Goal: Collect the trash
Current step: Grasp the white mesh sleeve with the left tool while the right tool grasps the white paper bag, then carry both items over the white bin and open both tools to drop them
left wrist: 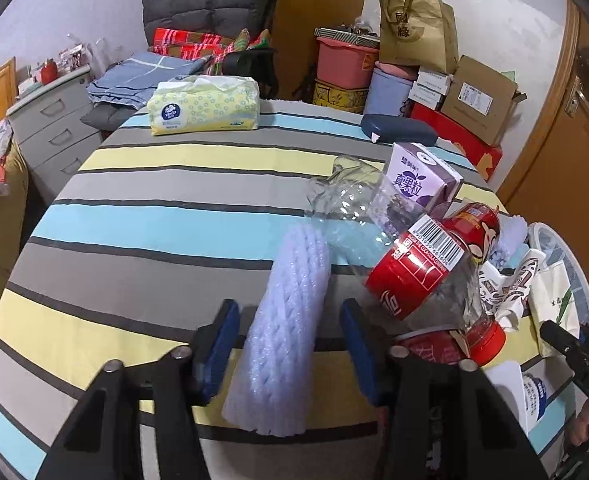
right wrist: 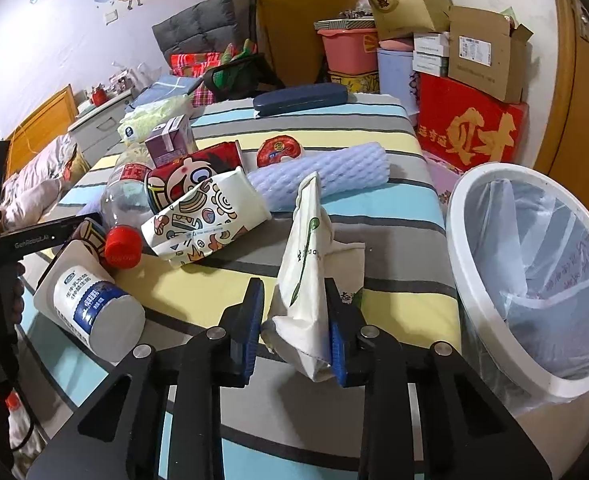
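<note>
The crumpled paper wrapper [right wrist: 308, 280] is sitting upright between the right gripper [right wrist: 296, 330] fingers, which are pinching it; being light, soft and crushable, it probably wants a hold low on its bunched body. The white bin [right wrist: 460, 216] is standing just beside it, off the striped worktop [right wrist: 394, 292]. The left gripper [left wrist: 290, 360] is spread open around a squashy foam sleeve [left wrist: 284, 344], not squeezing it. Bottles and cartons are lying nearby.

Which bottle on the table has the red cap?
The clear plastic bottle with the red label, lying on its side, wears the red cap. The white bottle beside it has a blue label and no red anywhere.
</note>
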Available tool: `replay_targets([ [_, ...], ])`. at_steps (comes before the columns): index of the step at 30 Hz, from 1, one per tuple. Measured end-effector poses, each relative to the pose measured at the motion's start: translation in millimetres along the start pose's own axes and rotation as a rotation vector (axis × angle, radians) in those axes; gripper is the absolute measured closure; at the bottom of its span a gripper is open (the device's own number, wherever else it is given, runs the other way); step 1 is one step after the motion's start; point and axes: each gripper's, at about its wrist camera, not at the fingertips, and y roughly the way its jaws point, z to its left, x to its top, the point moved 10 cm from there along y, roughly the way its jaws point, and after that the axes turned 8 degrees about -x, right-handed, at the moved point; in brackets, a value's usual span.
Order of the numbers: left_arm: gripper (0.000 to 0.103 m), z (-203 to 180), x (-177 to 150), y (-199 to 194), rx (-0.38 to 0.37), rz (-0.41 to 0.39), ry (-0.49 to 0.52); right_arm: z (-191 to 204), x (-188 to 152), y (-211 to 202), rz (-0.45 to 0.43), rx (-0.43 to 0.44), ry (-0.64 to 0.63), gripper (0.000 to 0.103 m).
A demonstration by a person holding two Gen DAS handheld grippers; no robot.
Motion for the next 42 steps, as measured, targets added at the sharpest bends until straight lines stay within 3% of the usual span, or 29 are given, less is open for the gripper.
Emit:
replay_targets([
  [5,0.071,4.4,-1.8,4.2,0.008,0.019,-0.016,1.0,0.9,-1.1,-0.002,0.002,-0.006,0.074],
  [11,0.077,5.9,-3.4,4.8,0.014,0.022,-0.016,0.9,1.5,0.0,-0.004,0.006,-0.001,0.074],
  [30,0.078,-14.0,0.1,-43.7,0.030,-0.062,0.003,-3.4,7.1,-11.8,-0.052,0.009,0.012,0.075],
  [42,0.078,-76.9,14.5,-84.6,-0.029,-0.147,0.086,-18.9,19.7,-37.0,-0.127,0.014,0.044,0.075],
])
